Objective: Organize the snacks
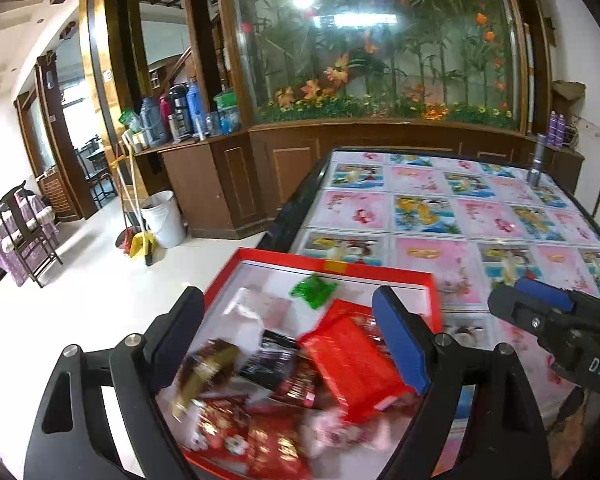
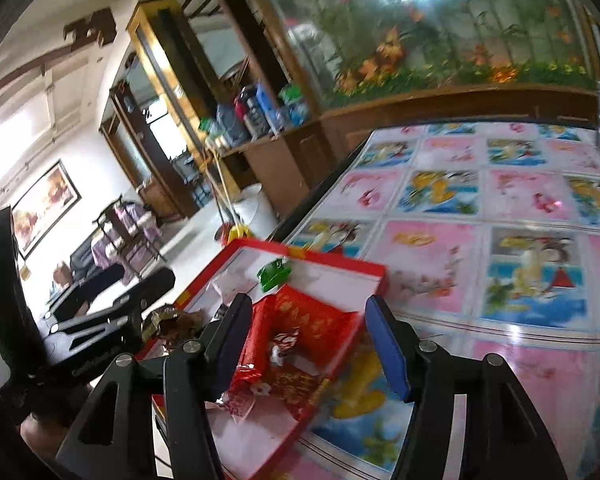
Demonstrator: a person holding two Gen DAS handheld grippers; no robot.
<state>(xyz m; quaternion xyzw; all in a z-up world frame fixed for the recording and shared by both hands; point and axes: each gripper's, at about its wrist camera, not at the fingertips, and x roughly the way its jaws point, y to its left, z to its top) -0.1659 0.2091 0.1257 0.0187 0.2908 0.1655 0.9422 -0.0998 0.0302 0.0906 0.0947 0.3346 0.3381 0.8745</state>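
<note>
Left wrist: left gripper (image 1: 288,336) spread wide, grasping nothing | right gripper (image 2: 310,344) parted, empty | snacks (image 1: 348,360) piled in red box (image 1: 324,266) at table (image 1: 440,216) corner

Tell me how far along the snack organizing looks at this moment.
Mostly done, it seems: the red tray at the table edge already holds a green packet, an orange-red pack and a loose pile of other wrappers. Nothing is in hand; the left gripper and right gripper hang open above the tray. No snacks show outside the tray; the heap could still be tidied.
</note>
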